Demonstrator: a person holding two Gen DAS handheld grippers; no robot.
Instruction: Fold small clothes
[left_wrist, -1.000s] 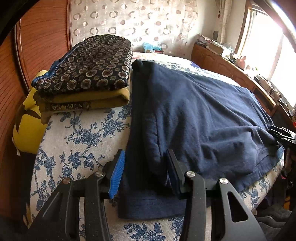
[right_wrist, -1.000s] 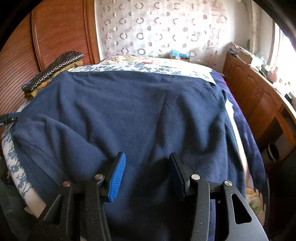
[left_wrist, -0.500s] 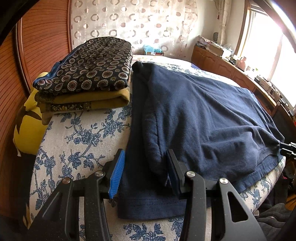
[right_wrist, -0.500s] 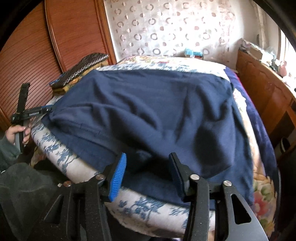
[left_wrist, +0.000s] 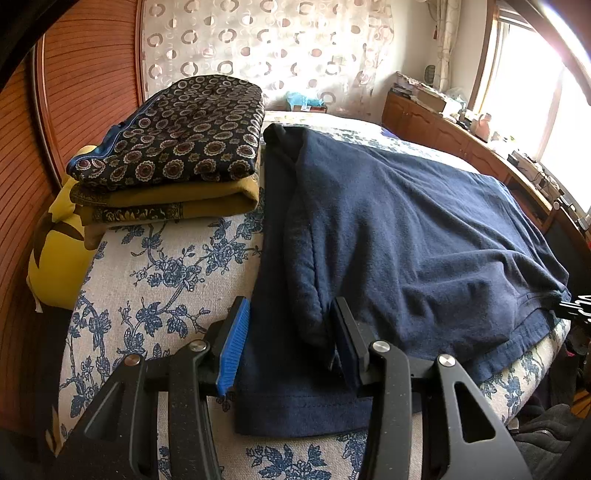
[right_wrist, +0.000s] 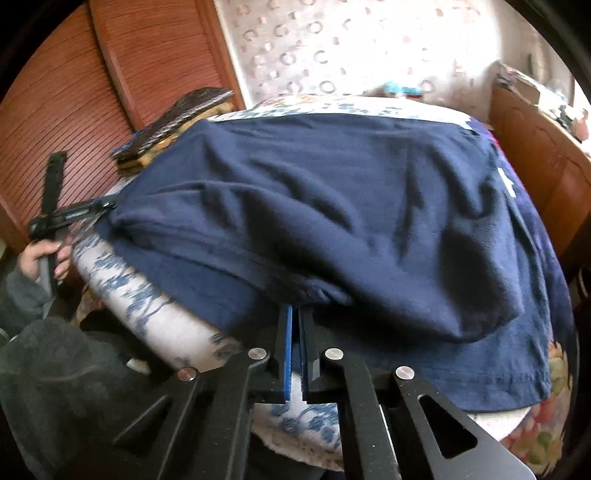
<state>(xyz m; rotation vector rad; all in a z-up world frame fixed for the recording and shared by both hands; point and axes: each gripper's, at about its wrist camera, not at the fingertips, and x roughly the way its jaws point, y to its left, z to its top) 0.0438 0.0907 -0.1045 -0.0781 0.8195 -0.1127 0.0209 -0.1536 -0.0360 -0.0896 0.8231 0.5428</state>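
A dark navy garment (left_wrist: 399, 236) lies spread over a floral bed cover (left_wrist: 166, 266); a folded-over layer lies on top. My left gripper (left_wrist: 288, 325) is open, its jaws astride the near left fold of the garment. In the right wrist view the garment (right_wrist: 351, 206) drapes over the bed's edge. My right gripper (right_wrist: 295, 321) is shut on the garment's near folded edge. The left gripper (right_wrist: 74, 214) shows at the far left, held by a hand.
A stack of folded patterned and mustard textiles (left_wrist: 173, 147) sits at the bed's left, beside a yellow cushion (left_wrist: 55, 258). A wooden headboard (left_wrist: 74, 92) stands behind. A wooden cabinet (left_wrist: 443, 129) with clutter runs along the right under a window.
My right gripper has pulled back to the bed's near edge and closed on the garment's folded edge. My left gripper has stayed open over the left fold.
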